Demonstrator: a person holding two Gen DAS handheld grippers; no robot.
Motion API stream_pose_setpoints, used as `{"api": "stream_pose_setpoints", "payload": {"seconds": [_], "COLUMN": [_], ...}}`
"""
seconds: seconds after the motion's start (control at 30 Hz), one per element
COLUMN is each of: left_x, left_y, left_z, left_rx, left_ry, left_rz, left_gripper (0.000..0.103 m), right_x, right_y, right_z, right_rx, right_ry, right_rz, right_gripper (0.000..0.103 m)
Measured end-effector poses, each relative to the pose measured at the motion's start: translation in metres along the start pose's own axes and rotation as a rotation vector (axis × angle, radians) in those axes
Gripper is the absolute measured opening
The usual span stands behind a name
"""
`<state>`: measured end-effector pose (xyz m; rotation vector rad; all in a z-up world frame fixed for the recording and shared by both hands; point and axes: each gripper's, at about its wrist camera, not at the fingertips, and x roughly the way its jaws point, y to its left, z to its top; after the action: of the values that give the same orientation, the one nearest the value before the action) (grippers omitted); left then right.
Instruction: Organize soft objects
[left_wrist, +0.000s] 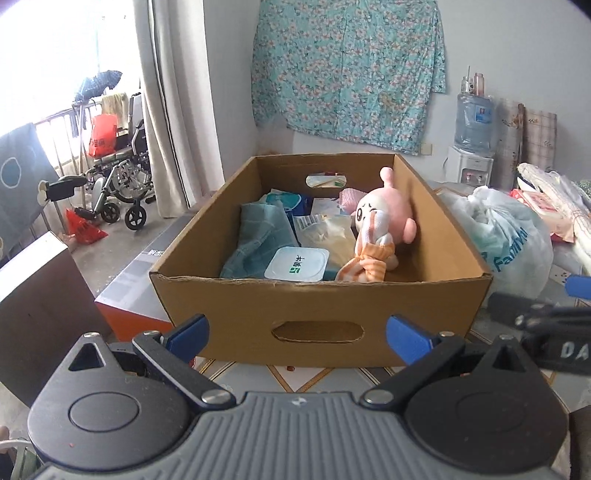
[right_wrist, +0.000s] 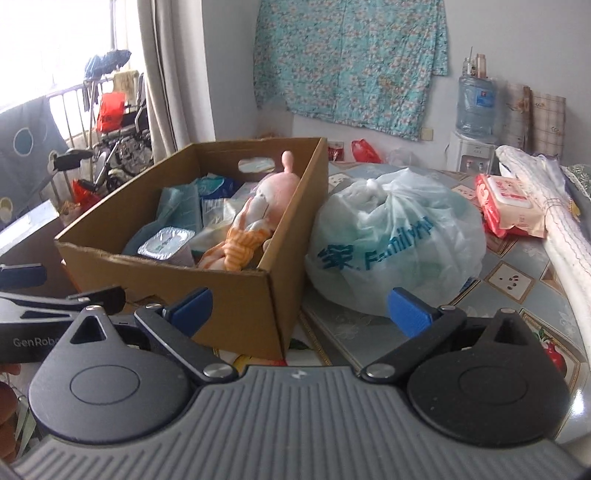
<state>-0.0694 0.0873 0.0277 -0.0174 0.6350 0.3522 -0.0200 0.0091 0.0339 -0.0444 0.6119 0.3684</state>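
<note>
Pink plush toy (left_wrist: 380, 225) lies in the box (left_wrist: 321, 314) ahead of both tongs, left (left_wrist: 297, 334) and right (right_wrist: 299, 304), each spread wide, grasping nothing.

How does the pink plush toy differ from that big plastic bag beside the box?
The pink plush toy lies inside the cardboard box, while the plastic bag sits outside it on the table. The toy is opaque pink with an orange striped cloth; the bag is translucent, knotted on top, with blue lettering. The bag looks much bulkier. Both look soft.
</note>
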Motion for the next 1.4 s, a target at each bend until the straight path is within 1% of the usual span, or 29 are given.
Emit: {"api": "stream_pose_setpoints", "payload": {"seconds": [0.07, 0.17, 0.5, 0.77, 1.13, 1.4], "left_x": [0.0, 0.001, 0.008, 0.011, 0.012, 0.017], "left_y": [0.001, 0.004, -0.002, -0.001, 0.006, 0.013], "left_z": [0.001, 0.002, 0.005, 0.006, 0.006, 0.006], "left_rx": [-0.012, -0.031, -0.021, -0.024, -0.032, -0.048], "left_ry": [0.0, 0.011, 0.033, 0.046, 0.059, 0.074], "left_rz": [0.01, 0.0, -0.004, 0.013, 0.068, 0.08], "left_gripper": [0.103, 0.103, 0.103, 0.103, 0.103, 0.103], "right_x": [0.001, 0.005, 0.008, 0.011, 0.023, 0.03], "right_y": [0.002, 0.003, -0.002, 0.0, 0.009, 0.015], "right_z": [0.0, 0.0, 0.002, 0.002, 0.005, 0.008], "right_rx": [0.005, 0.012, 0.031, 0.02, 0.013, 0.001], "right_ry": [0.011, 0.024, 0.033, 0.042, 0.067, 0.079], "right_rz": [0.008, 0.008, 0.007, 0.012, 0.044, 0.054], "right_gripper": [0.102, 0.102, 0.102, 0.102, 0.102, 0.102]}}
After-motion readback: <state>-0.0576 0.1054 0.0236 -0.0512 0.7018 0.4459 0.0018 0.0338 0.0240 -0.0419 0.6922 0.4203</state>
